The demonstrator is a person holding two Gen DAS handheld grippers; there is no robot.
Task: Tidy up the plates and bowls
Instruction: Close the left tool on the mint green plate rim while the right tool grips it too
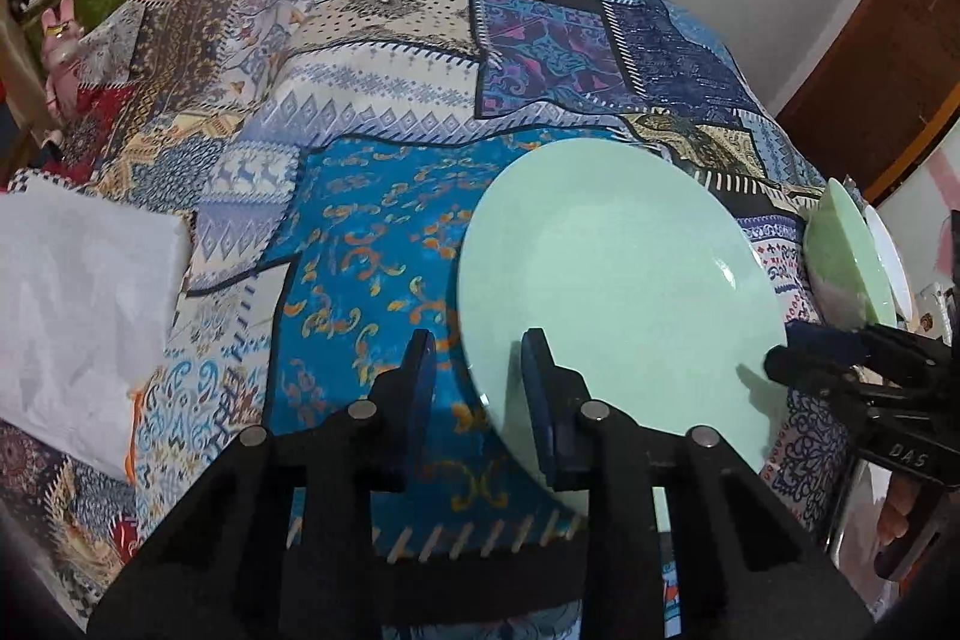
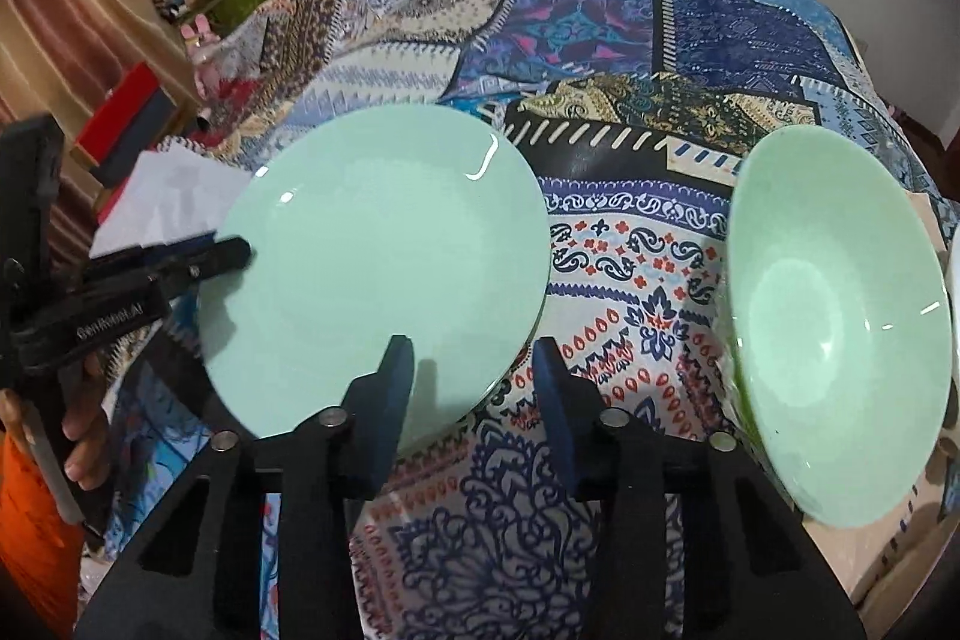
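Mint-green plate [image 1: 618, 280] lies flat on the patchwork cloth [image 1: 360, 232]. Left gripper [image 1: 480, 370] fingers straddle its near-left rim, slightly apart, not pressing. Right gripper [image 2: 474, 376] likewise at the near-right rim, not clamped. Green bowl [image 2: 840, 340] sits just right of the plate.

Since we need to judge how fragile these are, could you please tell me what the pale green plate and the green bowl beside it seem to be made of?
The pale green round plate looks like glazed ceramic or opal glass: smooth, opaque, with sharp white glints along its rim. The pale green deep bowl shows the same glossy, opaque finish with thin highlights, so it is probably the same material. Melamine cannot be ruled out by look alone.
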